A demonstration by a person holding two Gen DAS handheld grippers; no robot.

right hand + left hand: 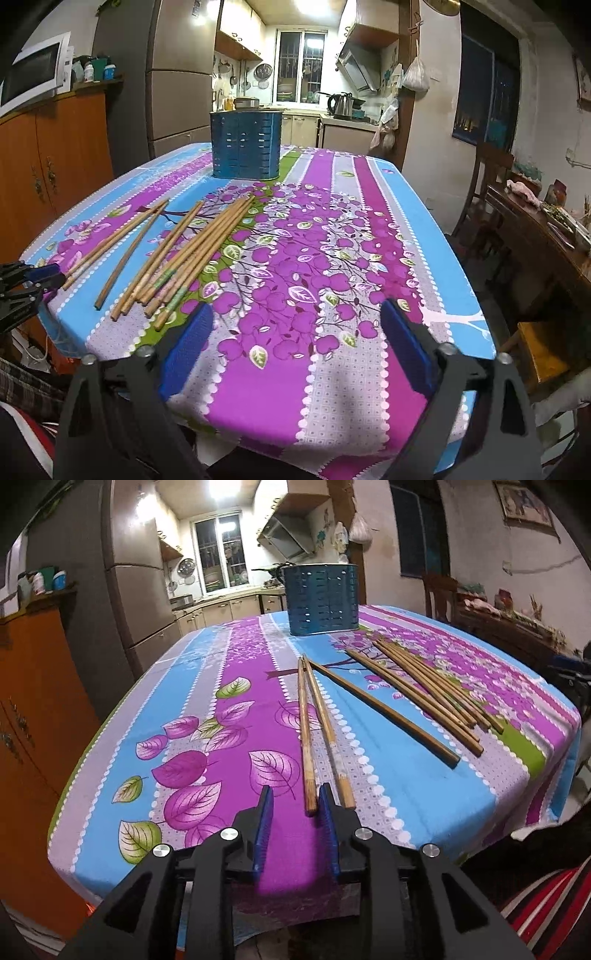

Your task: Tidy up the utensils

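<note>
Several wooden chopsticks lie on the flowered tablecloth. A pair of chopsticks (314,734) points toward my left gripper (295,797); one butt end lies between its blue fingertips, the other just right of them. The left gripper is open and holds nothing. It also shows at the left edge of the right wrist view (48,277). A single dark chopstick (384,712) and a bundle of chopsticks (428,690) lie to the right. The bundle also shows in the right wrist view (192,254). A blue perforated utensil holder (323,600) stands at the far side (245,146). My right gripper (295,332) is wide open and empty.
The table (443,258) ends close in front of both grippers. An orange cabinet (33,709) stands left. A wooden chair (484,192) and a cluttered side table (546,236) stand right. A fridge (173,92) and kitchen counter are behind.
</note>
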